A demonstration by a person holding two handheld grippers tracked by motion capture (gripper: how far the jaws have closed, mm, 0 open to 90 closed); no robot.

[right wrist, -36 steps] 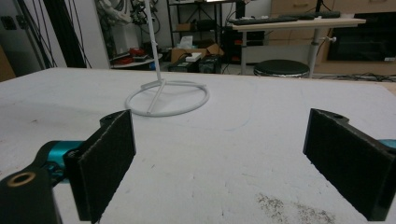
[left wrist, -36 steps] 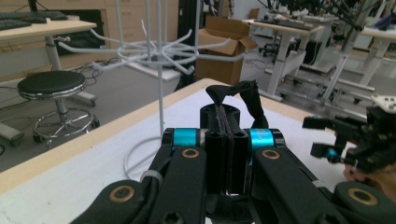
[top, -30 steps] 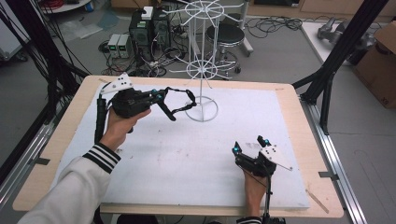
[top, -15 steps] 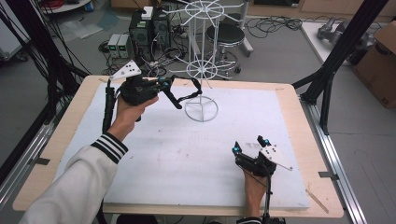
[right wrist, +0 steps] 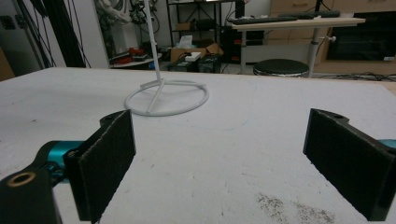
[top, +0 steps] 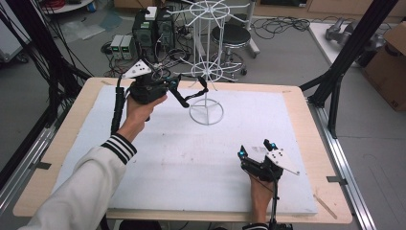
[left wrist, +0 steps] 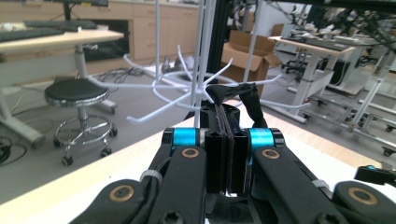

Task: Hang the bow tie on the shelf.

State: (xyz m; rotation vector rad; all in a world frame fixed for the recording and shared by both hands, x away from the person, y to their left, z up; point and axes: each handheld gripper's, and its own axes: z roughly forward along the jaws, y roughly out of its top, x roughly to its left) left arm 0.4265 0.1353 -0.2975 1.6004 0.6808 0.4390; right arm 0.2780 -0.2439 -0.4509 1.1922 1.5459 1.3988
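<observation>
Carried closer to the white wire rack (top: 206, 72), the black band (left wrist: 233, 93) now hangs beside a lower prong, pinched in the left gripper (top: 191, 93), likely for hooking. Right gripper (top: 256, 148) rests on the surface (top: 191, 158), jaws spread, idle.

— What carries everything here?

— A wooden table (top: 306, 143), its pale rim showing all around a white foam board (top: 191, 153) that covers most of the top.

— And what stands on the board?

— A white wire rack (top: 207, 72), at about twelve o'clock from the board's middle. Its ring-shaped base (right wrist: 166, 99) lies flat on the foam and a thin post rises from it.

— Anything else on the surface?

— Faint grey smudges near the middle, and dark specks toward five o'clock.
</observation>
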